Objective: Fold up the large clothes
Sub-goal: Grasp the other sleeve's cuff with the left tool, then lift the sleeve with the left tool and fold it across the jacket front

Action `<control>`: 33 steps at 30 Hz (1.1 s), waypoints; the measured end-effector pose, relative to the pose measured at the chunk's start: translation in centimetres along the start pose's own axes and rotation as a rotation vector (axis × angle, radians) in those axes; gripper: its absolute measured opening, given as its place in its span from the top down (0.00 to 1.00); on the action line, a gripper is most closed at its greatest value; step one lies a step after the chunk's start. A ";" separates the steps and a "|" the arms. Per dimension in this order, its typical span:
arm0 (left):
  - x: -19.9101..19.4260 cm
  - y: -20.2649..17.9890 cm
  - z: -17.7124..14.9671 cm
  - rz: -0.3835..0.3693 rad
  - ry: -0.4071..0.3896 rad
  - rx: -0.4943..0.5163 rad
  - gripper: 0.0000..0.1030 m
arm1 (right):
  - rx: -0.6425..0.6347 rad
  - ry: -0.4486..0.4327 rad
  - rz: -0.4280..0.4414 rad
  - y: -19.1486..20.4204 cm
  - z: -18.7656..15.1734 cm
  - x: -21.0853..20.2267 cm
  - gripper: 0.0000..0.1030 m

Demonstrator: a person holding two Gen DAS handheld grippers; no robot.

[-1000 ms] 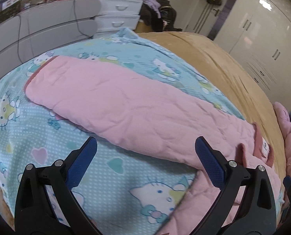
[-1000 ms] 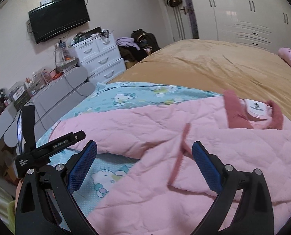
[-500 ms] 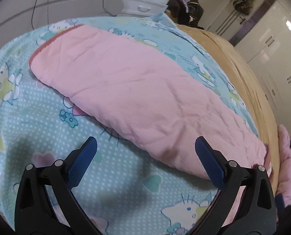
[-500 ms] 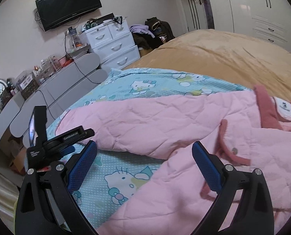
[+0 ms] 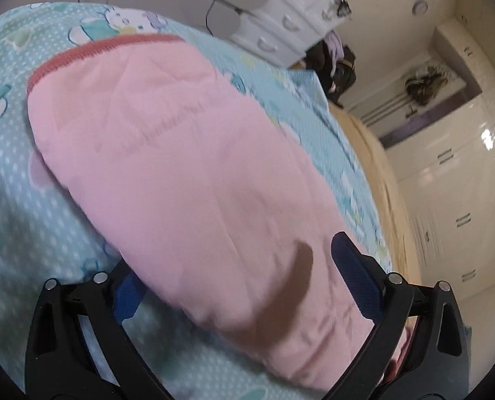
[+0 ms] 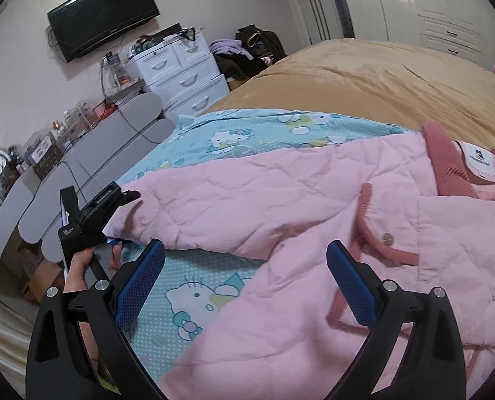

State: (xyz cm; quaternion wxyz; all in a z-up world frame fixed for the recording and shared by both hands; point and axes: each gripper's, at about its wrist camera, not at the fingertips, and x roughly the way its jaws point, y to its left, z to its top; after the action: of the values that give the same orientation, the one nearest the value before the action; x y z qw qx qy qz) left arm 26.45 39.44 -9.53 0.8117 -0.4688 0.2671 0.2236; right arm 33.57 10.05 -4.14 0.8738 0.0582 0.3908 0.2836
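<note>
Pink quilted fabric fills most of what you see: the large jacket (image 6: 280, 200) lies spread on a turquoise cartoon-cat sheet (image 6: 194, 300), which covers the near part of a bed with a tan blanket (image 6: 364, 76) beyond it. Its darker pink collar (image 6: 437, 153) with a white label sits to the right, and one long sleeve (image 5: 167, 153) stretches away to the left, ending in a ribbed cuff (image 5: 91, 50).

Your left gripper (image 5: 237, 280) straddles that sleeve near its shoulder end. Its jaws have just been closing a little and the sleeve lies between them, yet they stand wide: the right blue pad (image 5: 354, 280) is clear of the cloth's upper surface, and the left pad is half hidden under the sleeve's edge, so no firm pinch shows. From the right wrist view, your left hand (image 6: 81, 266) grips the handle beside the sleeve.

Your right gripper (image 6: 244, 283) hangs over the jacket's body and the sheet with its jaws spread and nothing between the pads. A snap button (image 6: 387, 237) on the trimmed front edge sits just beyond its right finger.

Far left, a white drawer unit (image 6: 184, 76) and a wall-mounted television (image 6: 104, 16) stand behind the bed.
</note>
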 end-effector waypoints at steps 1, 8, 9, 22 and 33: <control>-0.2 0.2 0.2 0.014 -0.016 0.003 0.23 | 0.008 -0.004 -0.004 -0.4 -0.1 -0.3 0.06; -2.2 1.2 2.1 -0.050 -0.042 0.002 0.82 | 0.079 -0.028 -0.026 -3.6 -1.0 -2.5 0.06; -3.0 0.6 2.2 -0.063 -0.060 0.016 0.84 | 0.094 -0.032 -0.031 -4.2 -1.3 -2.9 0.06; -10.7 -5.6 1.7 -0.215 -0.193 0.148 0.88 | 0.186 -0.085 -0.070 -8.3 -3.4 -8.8 0.06; -16.9 -11.0 -1.7 -0.299 -0.251 0.235 0.89 | 0.232 -0.142 -0.091 -12.7 -6.0 -16.4 0.06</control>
State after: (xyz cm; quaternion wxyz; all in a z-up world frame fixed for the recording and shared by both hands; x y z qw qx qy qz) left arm 20.02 30.95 7.64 0.9117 -0.3740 0.1157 0.1246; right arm 26.23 -10.07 -1.73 0.8985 0.1610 0.3606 0.1918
